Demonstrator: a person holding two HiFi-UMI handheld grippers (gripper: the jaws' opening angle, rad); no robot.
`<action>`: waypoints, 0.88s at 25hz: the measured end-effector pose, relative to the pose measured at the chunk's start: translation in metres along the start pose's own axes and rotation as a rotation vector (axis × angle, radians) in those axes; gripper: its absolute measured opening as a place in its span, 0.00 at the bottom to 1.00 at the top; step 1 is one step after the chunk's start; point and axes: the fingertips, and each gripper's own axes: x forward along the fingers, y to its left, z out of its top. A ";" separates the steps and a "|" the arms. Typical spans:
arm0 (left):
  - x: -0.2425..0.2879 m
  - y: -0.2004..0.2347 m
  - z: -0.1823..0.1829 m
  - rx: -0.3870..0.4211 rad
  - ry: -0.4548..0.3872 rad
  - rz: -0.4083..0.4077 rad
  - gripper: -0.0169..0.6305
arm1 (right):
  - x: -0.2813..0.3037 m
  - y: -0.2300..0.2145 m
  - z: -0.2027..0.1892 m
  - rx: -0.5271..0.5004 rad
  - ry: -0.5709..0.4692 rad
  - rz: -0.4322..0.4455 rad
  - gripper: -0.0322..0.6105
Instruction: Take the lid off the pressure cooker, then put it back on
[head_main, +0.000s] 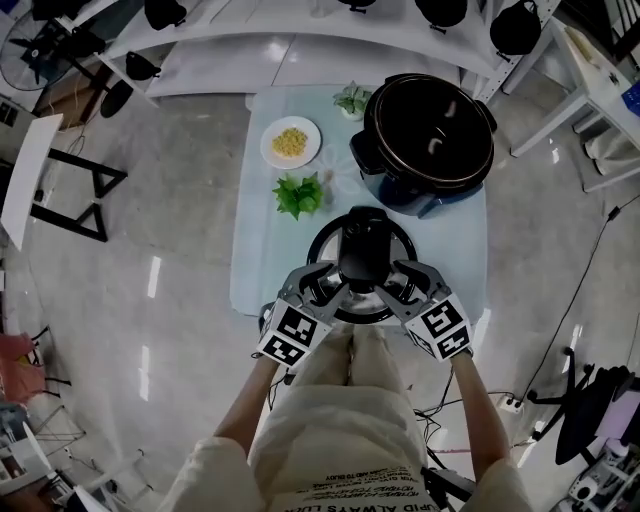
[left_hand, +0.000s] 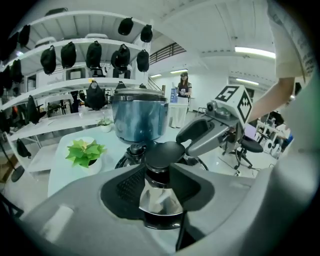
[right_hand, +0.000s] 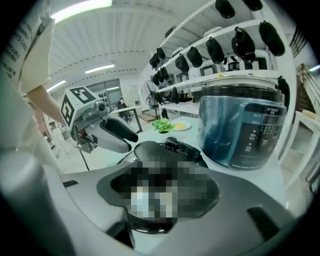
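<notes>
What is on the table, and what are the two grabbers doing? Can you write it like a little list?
cooker: open, no lid on it, at the far side of the table
lid: off the cooker, nearer the person
left gripper: jaws closed on the lid's knob
right gripper: at the same knob from the other side; its grip can't be made out
plate: holds yellow food, left of the cooker
green plant: between plate and lid
</notes>
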 end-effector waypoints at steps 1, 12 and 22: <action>-0.004 0.000 0.002 -0.013 -0.012 0.010 0.26 | -0.003 0.001 0.001 0.005 -0.007 -0.007 0.38; -0.053 0.014 0.031 -0.059 -0.139 0.125 0.09 | -0.049 -0.003 0.041 0.041 -0.143 -0.146 0.08; -0.082 0.025 0.058 -0.047 -0.217 0.183 0.07 | -0.081 -0.007 0.071 0.043 -0.234 -0.211 0.06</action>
